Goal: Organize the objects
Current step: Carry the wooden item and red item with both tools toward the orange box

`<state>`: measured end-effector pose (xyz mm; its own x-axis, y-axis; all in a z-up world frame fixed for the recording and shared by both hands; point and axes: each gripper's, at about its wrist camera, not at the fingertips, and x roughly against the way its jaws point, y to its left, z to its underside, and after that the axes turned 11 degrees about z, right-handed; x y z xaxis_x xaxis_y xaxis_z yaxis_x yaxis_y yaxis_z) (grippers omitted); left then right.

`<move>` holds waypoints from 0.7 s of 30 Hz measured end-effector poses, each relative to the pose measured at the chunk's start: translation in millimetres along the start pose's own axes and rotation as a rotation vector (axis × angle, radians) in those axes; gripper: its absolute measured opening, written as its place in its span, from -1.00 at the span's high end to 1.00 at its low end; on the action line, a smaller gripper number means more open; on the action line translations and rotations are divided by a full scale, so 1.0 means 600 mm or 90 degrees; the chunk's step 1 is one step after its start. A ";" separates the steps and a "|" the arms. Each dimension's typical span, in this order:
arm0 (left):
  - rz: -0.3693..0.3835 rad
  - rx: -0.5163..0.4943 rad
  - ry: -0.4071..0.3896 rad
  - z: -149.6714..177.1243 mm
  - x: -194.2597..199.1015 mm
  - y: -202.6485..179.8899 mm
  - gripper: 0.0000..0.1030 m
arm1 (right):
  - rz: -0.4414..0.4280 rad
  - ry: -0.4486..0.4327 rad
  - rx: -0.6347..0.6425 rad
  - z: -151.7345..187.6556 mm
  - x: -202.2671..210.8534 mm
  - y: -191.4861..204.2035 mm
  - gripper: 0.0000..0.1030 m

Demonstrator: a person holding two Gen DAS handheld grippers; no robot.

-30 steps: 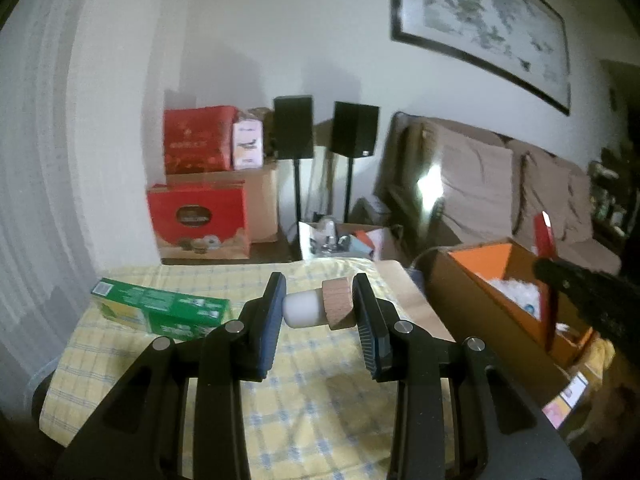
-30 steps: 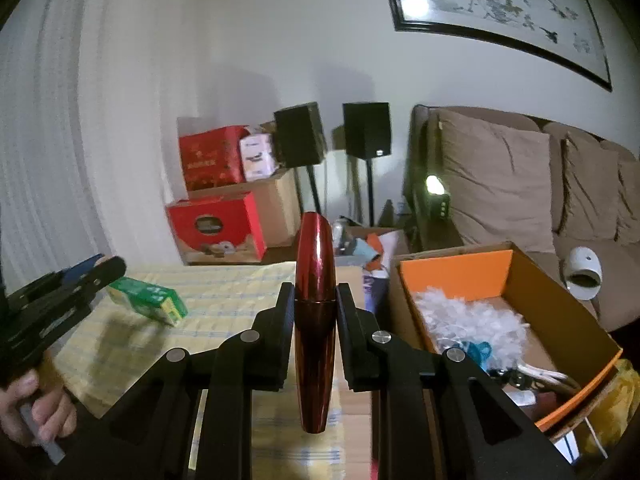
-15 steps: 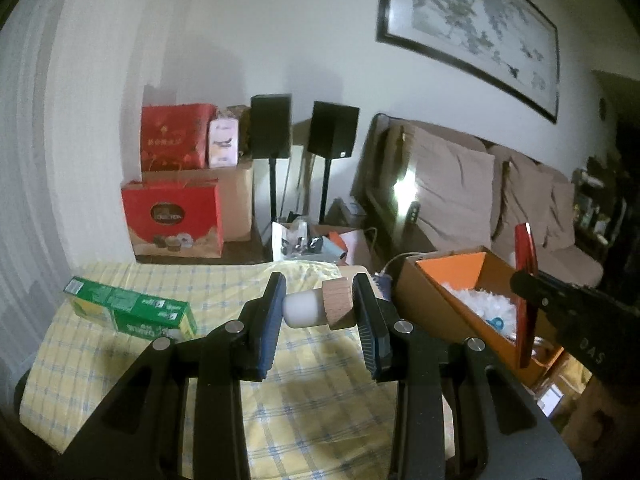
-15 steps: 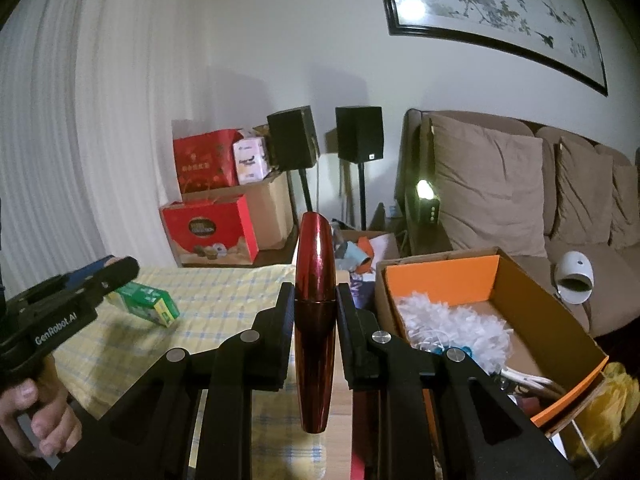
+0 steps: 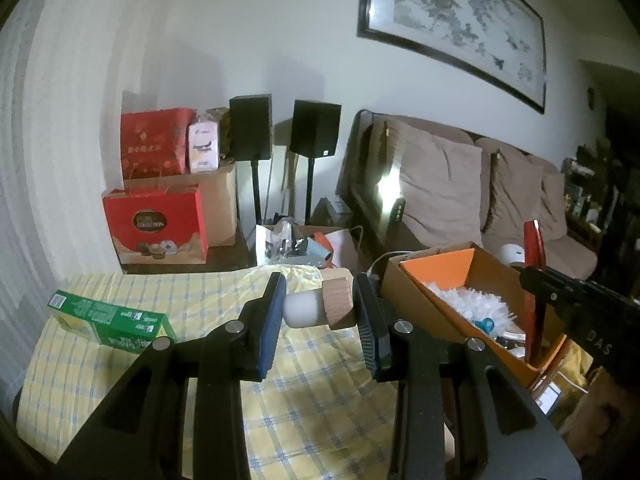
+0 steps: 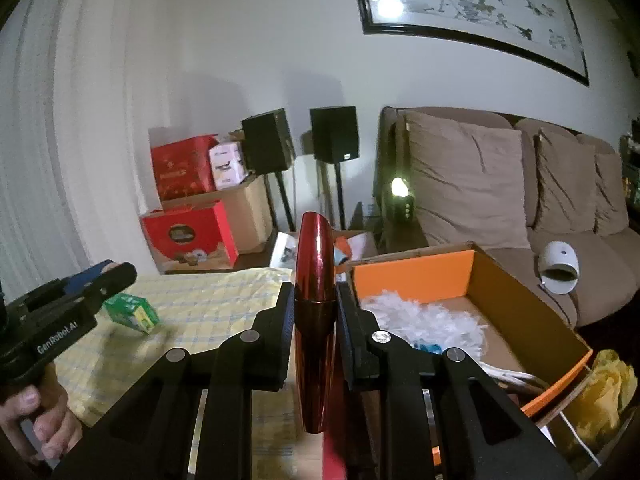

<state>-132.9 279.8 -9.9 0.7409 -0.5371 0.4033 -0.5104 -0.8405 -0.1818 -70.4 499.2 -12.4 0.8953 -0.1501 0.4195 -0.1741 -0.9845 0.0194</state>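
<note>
I held the red tube point(image 6: 315, 320) upright, clamped in the right gripper point(image 6: 315, 312), nearer the orange box point(image 6: 532, 316) at right than the left gripper point(image 5: 320, 312), whose fingers point(image 5: 270, 320) pinched the wood-capped white bottle point(image 5: 318, 308) crosswise over the counter point(image 5: 120, 368).

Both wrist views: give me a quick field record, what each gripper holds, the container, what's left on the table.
left gripper: shut on white bottle with wooden cap, held sideways above the table
right gripper: shut on red glossy tube, held upright
container: open cardboard box with orange lining, beside the table, white fluffy filling inside
table: yellow checked cloth
left on table: green carton, lying flat
</note>
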 end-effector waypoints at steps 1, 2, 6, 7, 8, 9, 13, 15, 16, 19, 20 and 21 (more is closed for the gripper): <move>0.005 0.001 0.001 -0.003 -0.002 -0.001 0.39 | 0.002 0.000 -0.002 -0.001 0.000 -0.004 0.62; 0.006 0.001 0.001 -0.005 -0.003 -0.002 0.39 | 0.005 -0.001 -0.004 -0.001 0.000 -0.008 0.62; 0.010 -0.001 -0.002 -0.013 -0.009 -0.008 0.39 | 0.036 -0.002 -0.001 -0.001 -0.001 -0.025 0.62; 0.012 -0.003 -0.003 -0.015 -0.010 -0.010 0.39 | 0.043 -0.001 -0.002 -0.001 -0.002 -0.029 0.62; 0.012 -0.006 -0.003 -0.016 -0.011 -0.013 0.39 | 0.045 -0.001 -0.005 -0.001 -0.002 -0.034 0.62; 0.013 -0.007 -0.003 -0.016 -0.013 -0.015 0.39 | 0.045 -0.001 -0.010 0.000 -0.002 -0.038 0.62; 0.028 -0.010 0.003 -0.014 -0.020 -0.029 0.38 | 0.057 -0.002 -0.004 0.000 0.000 -0.041 0.62; 0.031 -0.019 0.005 -0.014 -0.024 -0.036 0.39 | 0.060 -0.001 -0.003 0.000 0.000 -0.043 0.62; 0.033 -0.021 0.005 -0.014 -0.024 -0.038 0.39 | 0.060 -0.001 -0.003 -0.001 -0.001 -0.043 0.62; 0.040 -0.023 0.006 -0.017 -0.028 -0.045 0.39 | 0.065 -0.003 -0.002 -0.001 0.000 -0.046 0.62; 0.041 -0.024 0.005 -0.018 -0.029 -0.047 0.39 | 0.067 -0.003 -0.003 -0.002 0.000 -0.048 0.62; 0.042 -0.026 0.004 -0.021 -0.030 -0.051 0.39 | 0.068 -0.003 -0.004 -0.001 0.002 -0.049 0.62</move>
<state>-136.1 316.2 -0.6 0.7025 -0.5902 0.3976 -0.5755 -0.7999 -0.1705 -64.5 527.9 -11.9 0.8737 -0.2541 0.4149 -0.2708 -0.9624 -0.0190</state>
